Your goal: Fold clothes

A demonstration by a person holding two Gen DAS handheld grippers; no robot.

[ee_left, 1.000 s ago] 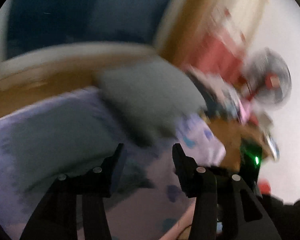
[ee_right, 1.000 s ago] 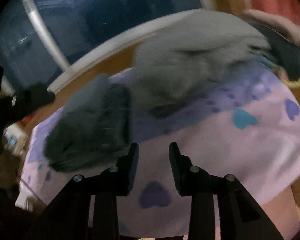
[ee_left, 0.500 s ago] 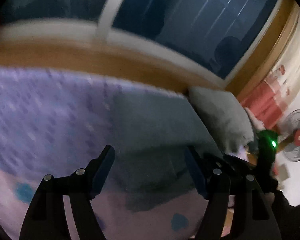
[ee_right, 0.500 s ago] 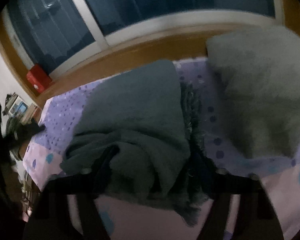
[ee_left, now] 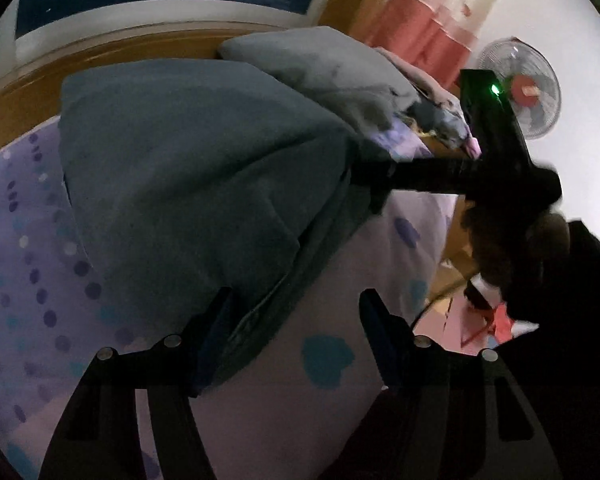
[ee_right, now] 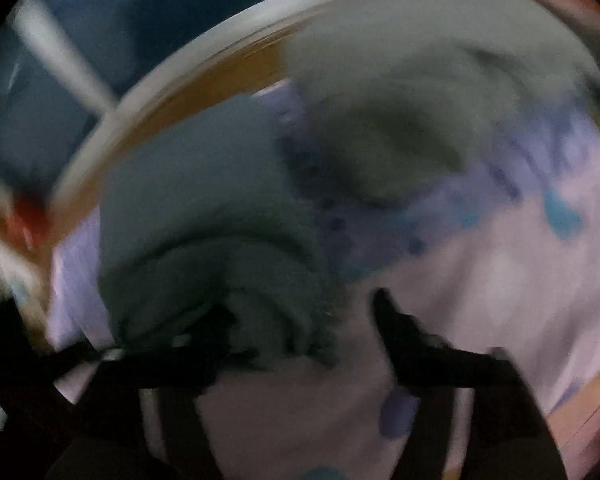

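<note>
Left tongs (ee_left: 296, 320): black angular fingers, silver screws; right tongs (ee_right: 304, 320) black, blurred.

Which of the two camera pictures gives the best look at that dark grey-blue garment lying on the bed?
The left wrist view: the garment is sharp there, spread across the purple bedsheet with its folds visible. The right wrist view shows the same garment, but blurred by motion, so only its colour and rough shape come through.

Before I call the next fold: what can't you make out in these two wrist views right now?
- Right wrist view: all motion-blurred; the teal garment folds and the opening right gripper contact are unreadable.
- Left wrist view: the garment's right edge is hidden behind the right gripper's black body.
- Left gripper, closing: its left finger covers the hem, so grip is unclear.
- Person's hand: too dark.
</note>
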